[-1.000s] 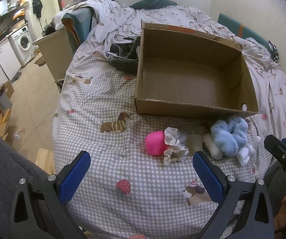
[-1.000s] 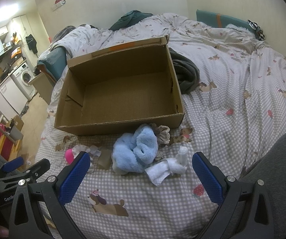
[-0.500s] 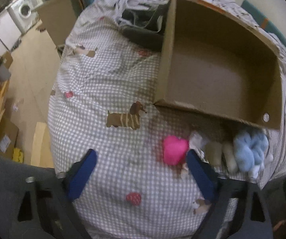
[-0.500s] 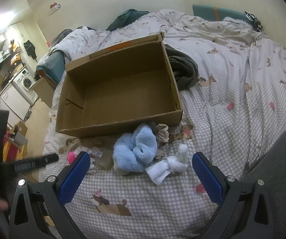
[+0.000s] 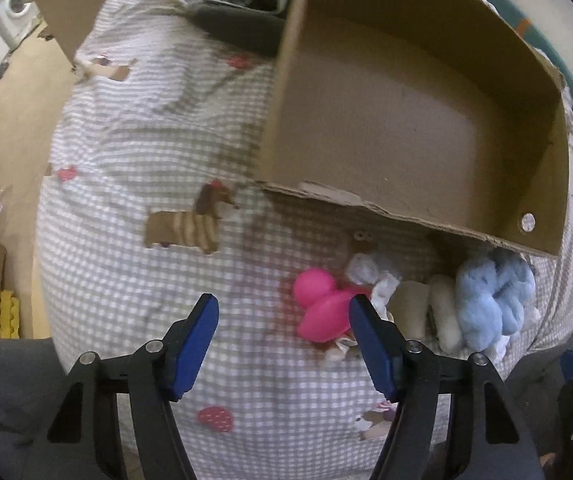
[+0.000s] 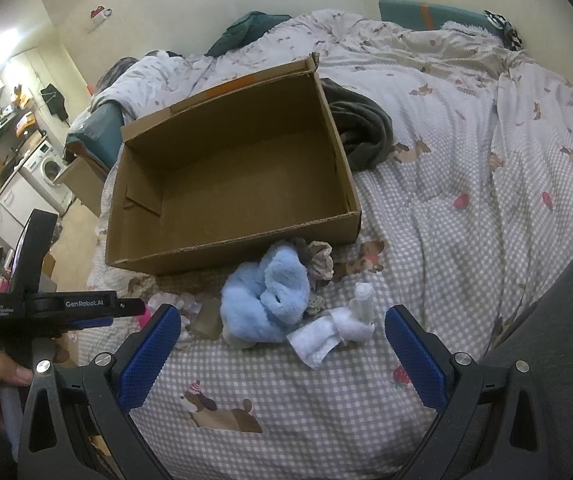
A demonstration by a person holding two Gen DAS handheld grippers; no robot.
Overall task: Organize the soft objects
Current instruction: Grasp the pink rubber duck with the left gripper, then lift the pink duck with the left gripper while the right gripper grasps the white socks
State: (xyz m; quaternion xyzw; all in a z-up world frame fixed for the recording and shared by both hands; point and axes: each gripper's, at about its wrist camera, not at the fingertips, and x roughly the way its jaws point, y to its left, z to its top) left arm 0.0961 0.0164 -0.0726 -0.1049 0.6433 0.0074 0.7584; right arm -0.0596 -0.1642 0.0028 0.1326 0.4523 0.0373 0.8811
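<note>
An empty cardboard box [image 5: 414,120] lies on the checked bedspread; it also shows in the right wrist view [image 6: 230,184]. In front of it lie soft things: a pink toy [image 5: 320,304], a white frilly scrunchie [image 5: 370,276], beige socks [image 5: 440,316], a fluffy blue plush [image 5: 494,300] [image 6: 266,296], a white sock [image 6: 334,332]. My left gripper [image 5: 284,338] is open, low over the bed; its right finger sits just in front of the pink toy. My right gripper [image 6: 278,352] is open and empty, just short of the blue plush.
Dark clothes [image 6: 362,132] lie beside the box. The bed edge drops to the floor [image 5: 14,92] at left, with a washing machine [image 6: 48,168] and a bedside cabinet [image 5: 66,8] there. The left gripper's body [image 6: 42,304] shows at the right wrist view's left.
My left gripper has dropped and moved forward toward the pink toy, its fingers narrowing somewhat. The right gripper has barely moved.
</note>
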